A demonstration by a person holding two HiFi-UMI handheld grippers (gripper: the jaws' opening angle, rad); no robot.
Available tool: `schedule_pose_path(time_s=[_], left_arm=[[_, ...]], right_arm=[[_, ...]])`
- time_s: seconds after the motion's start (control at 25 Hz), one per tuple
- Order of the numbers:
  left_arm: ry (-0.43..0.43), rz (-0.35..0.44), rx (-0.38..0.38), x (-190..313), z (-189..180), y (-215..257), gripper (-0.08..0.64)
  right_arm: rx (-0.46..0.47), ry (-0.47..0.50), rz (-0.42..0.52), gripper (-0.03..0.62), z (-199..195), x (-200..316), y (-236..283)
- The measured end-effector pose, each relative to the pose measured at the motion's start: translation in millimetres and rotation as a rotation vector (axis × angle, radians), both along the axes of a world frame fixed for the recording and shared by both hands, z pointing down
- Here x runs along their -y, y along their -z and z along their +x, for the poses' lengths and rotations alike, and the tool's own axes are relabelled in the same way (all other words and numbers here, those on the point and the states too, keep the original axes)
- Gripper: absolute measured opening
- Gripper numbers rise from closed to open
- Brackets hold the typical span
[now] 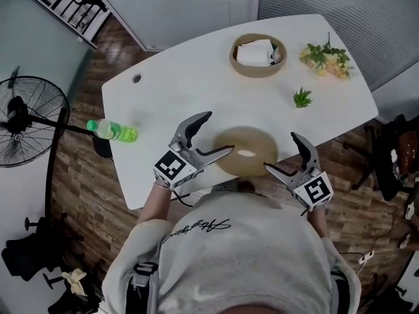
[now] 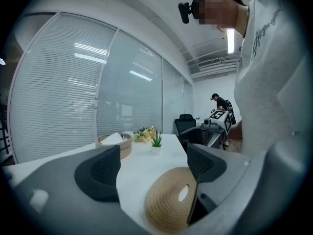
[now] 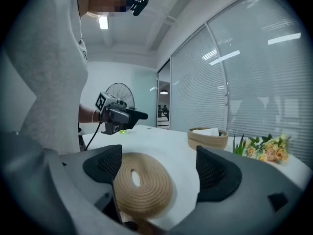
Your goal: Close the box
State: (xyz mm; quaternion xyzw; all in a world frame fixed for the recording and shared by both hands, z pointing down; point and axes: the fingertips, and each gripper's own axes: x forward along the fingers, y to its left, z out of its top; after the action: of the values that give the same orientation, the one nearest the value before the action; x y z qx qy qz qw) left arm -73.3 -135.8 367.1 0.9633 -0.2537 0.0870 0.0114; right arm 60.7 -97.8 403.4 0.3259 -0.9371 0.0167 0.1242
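A round woven basket (image 1: 258, 56) with white stuff inside stands at the back of the white table (image 1: 170, 90). Its flat woven lid (image 1: 246, 150), with a hole in the middle, lies near the front edge. My left gripper (image 1: 219, 131) is open at the lid's left side, with one finger reaching the rim. My right gripper (image 1: 281, 152) is open at the lid's right side. In the left gripper view the lid (image 2: 168, 204) lies low by the right jaw of the left gripper (image 2: 154, 173). In the right gripper view the lid (image 3: 144, 185) sits by the left jaw of the right gripper (image 3: 159, 168).
A green bottle (image 1: 112, 131) lies at the table's left edge. A small potted plant (image 1: 302, 98) and a bunch of flowers (image 1: 326, 59) stand at the back right. A floor fan (image 1: 23, 120) is to the left and a dark chair (image 1: 393, 156) to the right.
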Motion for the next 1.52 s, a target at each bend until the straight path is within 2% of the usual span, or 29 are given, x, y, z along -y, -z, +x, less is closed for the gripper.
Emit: schedule_pose_path(time_s=[0.16, 0.32, 0.4, 0.64, 0.76, 0.84, 0.96, 1.08, 1.24, 1.44, 1.52], left_arm=[[-0.032, -0.041, 0.036, -12.9, 0.1, -19.1, 0.426], [-0.104, -0.073, 0.116, -27.9, 6.2, -46.3, 0.451], [-0.134, -0.112, 0.146, -34.2, 4.3, -61.0, 0.460], [-0.152, -0.210, 0.231, -40.8, -11.8, -95.3, 0.476], [-0.173, -0.237, 0.275, -42.6, -16.3, -109.1, 0.483], [-0.198, -0.248, 0.317, -45.3, -17.9, -118.0, 0.485], [-0.248, -0.272, 0.338, -52.8, -16.6, -125.2, 0.489], [-0.279, -0.277, 0.359, -57.4, -16.1, -130.7, 0.488], [-0.288, -0.264, 0.420, -58.7, -16.7, -143.0, 0.488], [-0.286, -0.227, 0.536, -62.0, -17.2, -163.8, 0.486], [-0.292, -0.222, 0.548, -62.9, -15.6, -164.9, 0.486]], right_arm=[[-0.026, 0.086, -0.085, 0.480, -9.7, -5.6, -35.6], [-0.077, 0.136, -0.143, 0.499, -10.1, -11.3, -63.8], [-0.085, 0.155, -0.157, 0.508, -10.4, -13.9, -71.1], [-0.129, 0.189, -0.207, 0.526, -9.0, -18.6, -90.1], [-0.157, 0.197, -0.219, 0.535, -7.9, -19.5, -98.3], [-0.192, 0.213, -0.219, 0.538, -8.6, -21.1, -105.1], [-0.269, 0.257, -0.208, 0.549, -9.8, -27.4, -117.1], [-0.303, 0.268, -0.215, 0.554, -9.2, -29.7, -126.4], [-0.289, 0.250, -0.215, 0.554, -9.7, -27.4, -126.4], [-0.291, 0.225, -0.215, 0.555, -9.3, -27.2, -128.4], [-0.289, 0.214, -0.208, 0.554, -9.3, -26.4, -128.1]])
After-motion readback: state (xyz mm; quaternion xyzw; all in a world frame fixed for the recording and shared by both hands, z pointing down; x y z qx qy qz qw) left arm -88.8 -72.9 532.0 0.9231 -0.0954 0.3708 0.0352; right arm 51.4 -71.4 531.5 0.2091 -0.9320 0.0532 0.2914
